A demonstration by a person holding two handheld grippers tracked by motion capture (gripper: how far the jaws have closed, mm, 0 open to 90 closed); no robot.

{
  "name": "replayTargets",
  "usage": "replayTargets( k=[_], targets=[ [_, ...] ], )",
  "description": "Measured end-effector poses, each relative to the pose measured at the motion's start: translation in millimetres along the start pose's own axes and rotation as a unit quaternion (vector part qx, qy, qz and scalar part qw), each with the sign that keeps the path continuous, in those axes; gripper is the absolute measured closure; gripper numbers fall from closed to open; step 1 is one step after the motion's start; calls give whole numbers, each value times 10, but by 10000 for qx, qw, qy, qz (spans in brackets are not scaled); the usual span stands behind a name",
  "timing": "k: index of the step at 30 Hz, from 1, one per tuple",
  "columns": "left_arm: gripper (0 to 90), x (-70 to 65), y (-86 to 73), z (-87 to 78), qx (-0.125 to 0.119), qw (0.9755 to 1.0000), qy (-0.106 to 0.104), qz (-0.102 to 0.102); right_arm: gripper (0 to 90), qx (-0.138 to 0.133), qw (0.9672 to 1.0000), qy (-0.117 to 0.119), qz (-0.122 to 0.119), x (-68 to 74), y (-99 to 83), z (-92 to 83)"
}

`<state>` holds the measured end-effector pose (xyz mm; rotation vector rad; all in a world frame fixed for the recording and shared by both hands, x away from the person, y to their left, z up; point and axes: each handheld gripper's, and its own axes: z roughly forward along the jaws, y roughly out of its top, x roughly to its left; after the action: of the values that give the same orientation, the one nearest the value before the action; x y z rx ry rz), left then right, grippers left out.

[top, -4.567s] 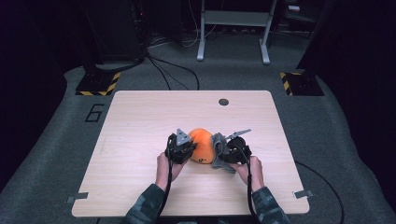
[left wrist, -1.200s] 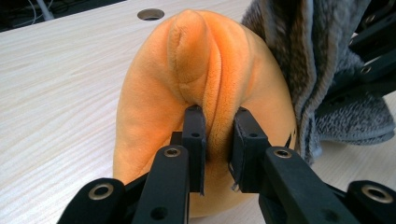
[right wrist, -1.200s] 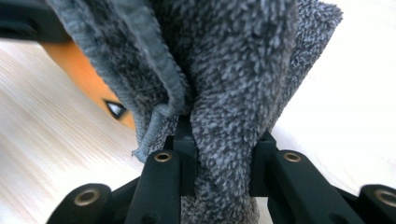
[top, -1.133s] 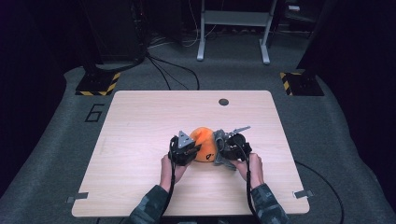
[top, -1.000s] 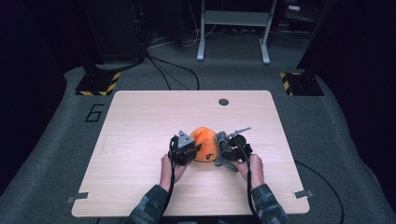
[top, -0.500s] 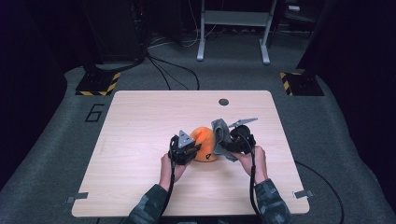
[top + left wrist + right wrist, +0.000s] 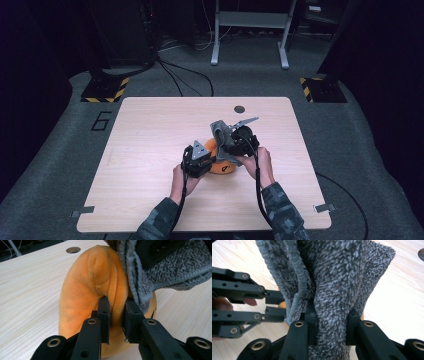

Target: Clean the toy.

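- The orange plush toy [image 7: 87, 297] sits on the table [image 7: 150, 135], a little nearer the person than the middle, between the two hands.
- The left gripper [image 7: 116, 317] has its fingers [image 7: 103, 315] pinching a fold of the toy's orange fabric low on its side; the pinch is narrow and takes in only a ridge of plush.
- The right gripper [image 7: 329, 325] has its fingers [image 7: 310, 322] pressed onto a thick bunch of grey knitted cloth [image 7: 332, 277], which hangs over the toy's top and far side.
- In the high view the right gripper [image 7: 239, 141] stands above the toy with the cloth [image 7: 220, 131] bunched at it, while the left gripper [image 7: 196, 161] stays low beside the toy [image 7: 220, 162].
- Judged step: the grey cloth is being pulled off the toy while the left side anchors it.
- Risk: the left pinch holds only a slim fold, so a strong upward pull could drag the plush out of the fingers and lift the whole toy with the cloth.
- Risk: the cloth's edge lies touching the left fingers; it could snag there and stretch rather than come free.
- Risk: the grey bunch is soft and could slide through the right fingers if the pull is jerky.
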<state>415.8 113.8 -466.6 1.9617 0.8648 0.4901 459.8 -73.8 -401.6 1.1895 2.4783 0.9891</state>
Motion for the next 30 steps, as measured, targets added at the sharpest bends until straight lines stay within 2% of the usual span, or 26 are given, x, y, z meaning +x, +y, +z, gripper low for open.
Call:
replayTargets(
  k=[6, 14, 22, 23, 25, 30],
  targets=[
    [773, 36, -2, 3, 15, 10000, -34, -46, 718, 139, 9998, -108, -10, -57, -142, 3],
    [773, 35, -5, 15, -11, 10000, -19, -71, 718, 270, 9994, -45, 212, -164, -391, 59],
    [771, 30, 2, 24, 5, 10000, -35, -40, 718, 439, 9983, 19, 390, -278, -558, 139],
    [771, 24, 1, 28, -10, 10000, -46, -65, 718, 469, 9977, 21, 486, -286, -572, 154],
    [770, 21, 2, 32, -22, 10000, -44, -59, 718, 505, 9973, 76, 528, -322, -608, 179],
    [770, 23, 2, 31, -20, 10000, -33, -63, 718, 565, 9963, 58, 650, -362, -680, 237]
  ],
)
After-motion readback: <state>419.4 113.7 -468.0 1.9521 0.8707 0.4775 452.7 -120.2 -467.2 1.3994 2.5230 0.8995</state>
